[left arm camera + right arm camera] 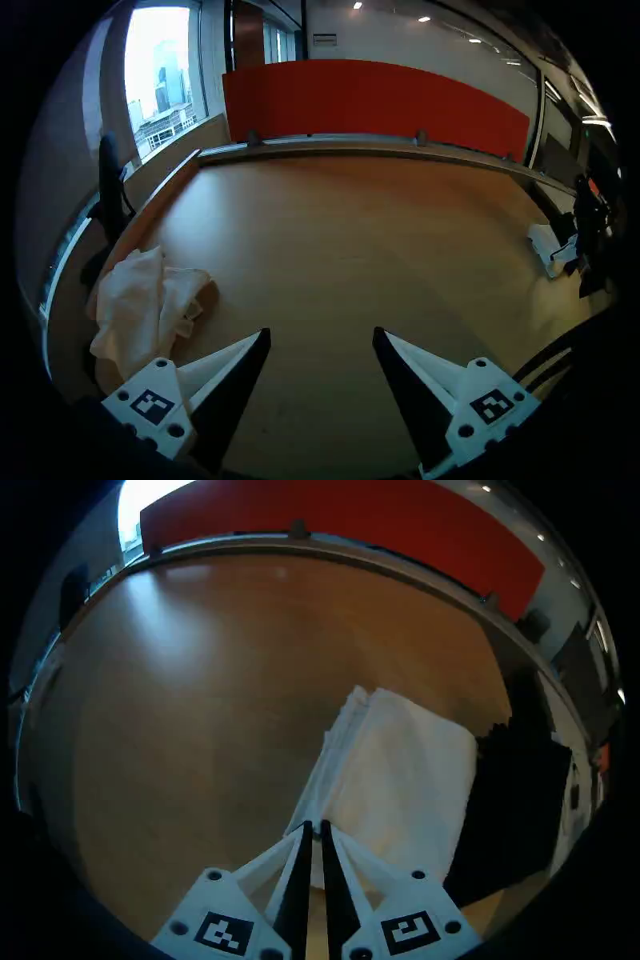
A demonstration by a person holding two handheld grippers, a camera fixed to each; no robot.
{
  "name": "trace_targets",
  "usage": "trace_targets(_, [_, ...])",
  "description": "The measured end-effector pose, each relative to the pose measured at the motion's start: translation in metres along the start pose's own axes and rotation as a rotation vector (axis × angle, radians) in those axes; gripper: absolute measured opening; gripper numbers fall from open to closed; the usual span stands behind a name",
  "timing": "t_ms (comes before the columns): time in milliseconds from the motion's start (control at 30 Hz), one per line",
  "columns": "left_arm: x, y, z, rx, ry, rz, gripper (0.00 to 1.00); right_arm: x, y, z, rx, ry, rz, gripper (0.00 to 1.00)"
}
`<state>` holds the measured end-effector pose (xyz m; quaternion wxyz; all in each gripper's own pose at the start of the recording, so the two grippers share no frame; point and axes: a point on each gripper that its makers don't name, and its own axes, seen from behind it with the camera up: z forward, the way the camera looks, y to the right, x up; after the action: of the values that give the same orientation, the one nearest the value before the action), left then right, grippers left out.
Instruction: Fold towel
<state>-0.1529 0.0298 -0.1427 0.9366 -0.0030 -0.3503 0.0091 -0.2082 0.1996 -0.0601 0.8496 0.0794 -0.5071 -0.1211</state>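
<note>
A crumpled cream towel (148, 308) lies in a heap near the table's left edge in the left gripper view. It sits just left of my left gripper (320, 340), which is open with bare wood between its fingers. In the right gripper view a neatly folded white towel (400, 776) lies flat on the table. My right gripper (315, 826) is at the towel's near corner. Its fingers stand almost together with only a thin slit between them, pinching the towel's edge.
The wooden table (344, 232) has a raised rail and a red partition (368, 100) along its far side. A black folded item (516, 808) lies right against the white towel. A white object (550, 246) and dark gear sit at the table's right edge.
</note>
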Motion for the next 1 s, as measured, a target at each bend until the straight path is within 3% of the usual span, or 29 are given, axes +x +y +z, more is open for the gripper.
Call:
trace_targets(600, [0.002,0.002,0.002,-0.007,0.006,0.006,0.95,-0.010,0.000,-0.012,0.006,-0.026,-0.023,0.11])
trace_targets(667, [0.003,0.001,0.002,-0.006,0.007,0.006,0.95,-0.010,-0.001,-0.012,0.005,-0.024,-0.023,0.19])
trace_targets(800, [0.003,0.001,0.001,-0.006,0.008,0.002,0.95,-0.008,-0.003,-0.013,0.007,-0.014,-0.017,0.65])
trace_targets(833, [0.003,0.001,0.002,-0.007,0.009,0.001,0.95,-0.007,-0.004,-0.014,0.007,-0.011,-0.014,0.72])
trace_targets(933, [0.003,0.001,0.002,-0.008,0.009,0.000,0.95,-0.005,-0.003,-0.014,0.001,-0.003,-0.009,0.83])
trace_targets(1000, [0.004,0.001,0.003,-0.009,0.010,0.001,0.95,-0.004,-0.003,-0.015,-0.006,0.000,-0.006,0.85])
